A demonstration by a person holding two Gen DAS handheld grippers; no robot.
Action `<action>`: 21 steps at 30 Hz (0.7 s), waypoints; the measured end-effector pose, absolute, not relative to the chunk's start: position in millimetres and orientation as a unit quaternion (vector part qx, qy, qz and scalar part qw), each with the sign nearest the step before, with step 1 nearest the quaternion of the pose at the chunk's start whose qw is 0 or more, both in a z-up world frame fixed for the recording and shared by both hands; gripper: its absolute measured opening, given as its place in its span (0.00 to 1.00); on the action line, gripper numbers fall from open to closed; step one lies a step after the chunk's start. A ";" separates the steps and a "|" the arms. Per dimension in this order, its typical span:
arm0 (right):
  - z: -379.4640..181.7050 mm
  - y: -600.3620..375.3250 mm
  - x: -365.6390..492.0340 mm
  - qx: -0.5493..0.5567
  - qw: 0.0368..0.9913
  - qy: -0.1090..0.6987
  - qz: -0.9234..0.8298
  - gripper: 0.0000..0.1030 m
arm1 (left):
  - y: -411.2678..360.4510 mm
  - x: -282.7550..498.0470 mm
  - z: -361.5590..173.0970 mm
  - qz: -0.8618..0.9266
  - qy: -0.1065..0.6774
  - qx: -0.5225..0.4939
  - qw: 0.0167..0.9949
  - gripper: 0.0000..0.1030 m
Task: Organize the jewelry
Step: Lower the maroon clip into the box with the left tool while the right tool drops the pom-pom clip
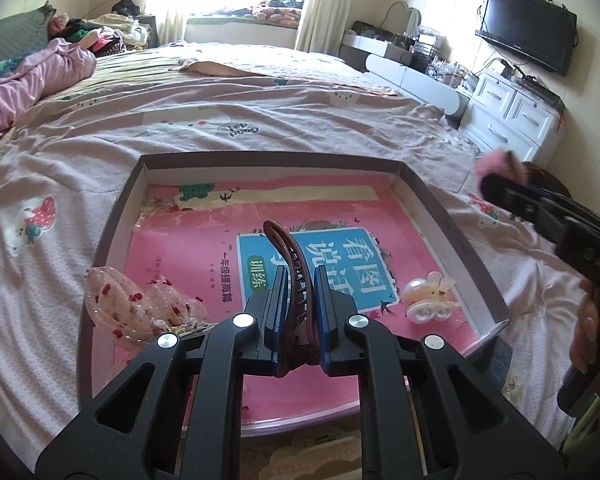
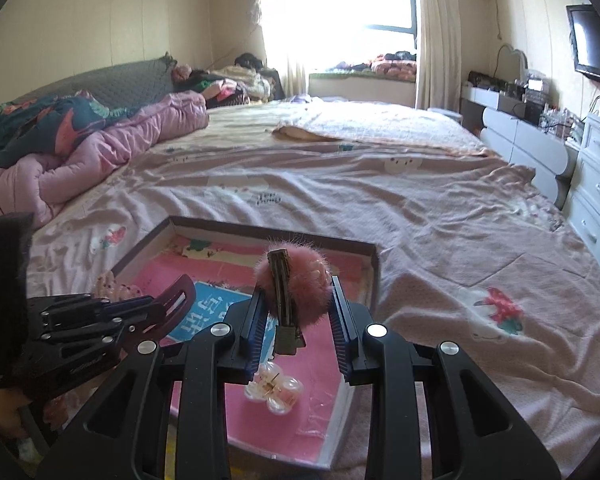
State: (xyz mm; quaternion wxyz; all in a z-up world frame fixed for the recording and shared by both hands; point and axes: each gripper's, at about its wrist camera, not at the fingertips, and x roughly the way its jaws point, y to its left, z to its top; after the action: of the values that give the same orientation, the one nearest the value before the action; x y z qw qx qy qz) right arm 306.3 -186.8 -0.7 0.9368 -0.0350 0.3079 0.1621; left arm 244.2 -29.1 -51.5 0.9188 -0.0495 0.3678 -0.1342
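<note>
My left gripper is shut on a brown toothed hair clip and holds it above a shallow box with a pink printed floor. My right gripper is shut on a pink furry pom-pom hair clip over the box's right part. A pale pearl-and-bunny hair clip lies in the box near its right wall; it also shows in the right wrist view. A pink floral bow lies at the box's left edge. The left gripper and its clip show at the left of the right wrist view.
The box sits on a bed with a pink printed sheet. A pink quilt is bunched at the far left. White drawers and a wall TV stand to the right of the bed.
</note>
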 end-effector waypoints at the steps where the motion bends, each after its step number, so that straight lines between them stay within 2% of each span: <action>1: -3.3 -185.2 309.2 -0.036 0.936 0.312 0.162 0.27 | -29.4 244.9 -52.7 -0.134 0.369 -0.049 0.918 0.07; 21: -64.5 -182.9 345.4 -0.049 0.903 0.403 0.141 0.28 | -38.9 247.4 -66.0 -0.153 0.399 -0.042 0.903 0.07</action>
State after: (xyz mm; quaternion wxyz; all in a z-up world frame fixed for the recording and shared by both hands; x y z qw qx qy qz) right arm 345.4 -182.9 -64.5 0.9028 -0.0494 0.4032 0.1414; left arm 247.4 -38.9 -66.0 0.9032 -0.0419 0.3990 -0.1526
